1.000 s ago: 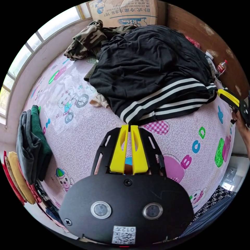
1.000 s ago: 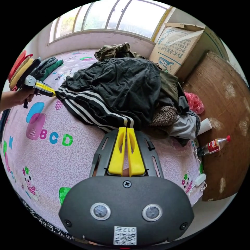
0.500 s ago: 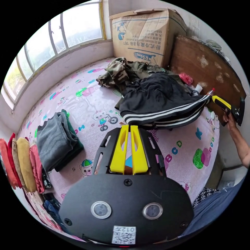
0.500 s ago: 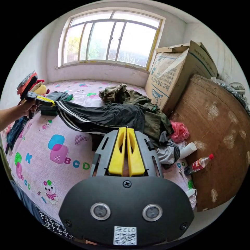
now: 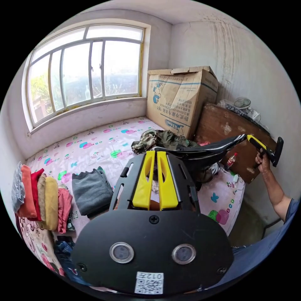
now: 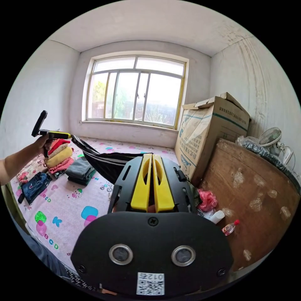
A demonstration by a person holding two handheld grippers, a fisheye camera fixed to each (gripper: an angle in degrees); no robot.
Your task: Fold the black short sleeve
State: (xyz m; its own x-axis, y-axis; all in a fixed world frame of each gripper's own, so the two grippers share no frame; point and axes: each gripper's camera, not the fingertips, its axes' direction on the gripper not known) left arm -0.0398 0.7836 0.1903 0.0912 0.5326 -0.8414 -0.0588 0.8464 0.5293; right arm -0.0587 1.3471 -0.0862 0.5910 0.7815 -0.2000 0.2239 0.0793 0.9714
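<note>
- The black shirt (image 5: 200,153), trimmed with white stripes, hangs stretched in the air between the two grippers, above the bed (image 5: 103,147).
- The left gripper (image 5: 155,152) has its yellow jaws closed together on one end of the shirt; in the right gripper view it (image 6: 67,135) shows at the left, held in a hand (image 6: 42,145), with the cloth running from its tip.
- The right gripper (image 6: 152,155) has its jaws pressed together on the other end; in the left gripper view it (image 5: 250,139) is at the right, held by a hand (image 5: 261,158), with the striped edge at its tip.
- The shirt sags between them (image 6: 106,161).
- A heap of clothes (image 5: 163,141) lies on the bed under the shirt, near a cardboard box (image 5: 180,97).
- A grey folded garment (image 5: 91,189) lies on the bed beside a row of folded clothes (image 5: 44,199).
- A bottle (image 6: 230,227) lies by a wooden board (image 6: 260,200).
</note>
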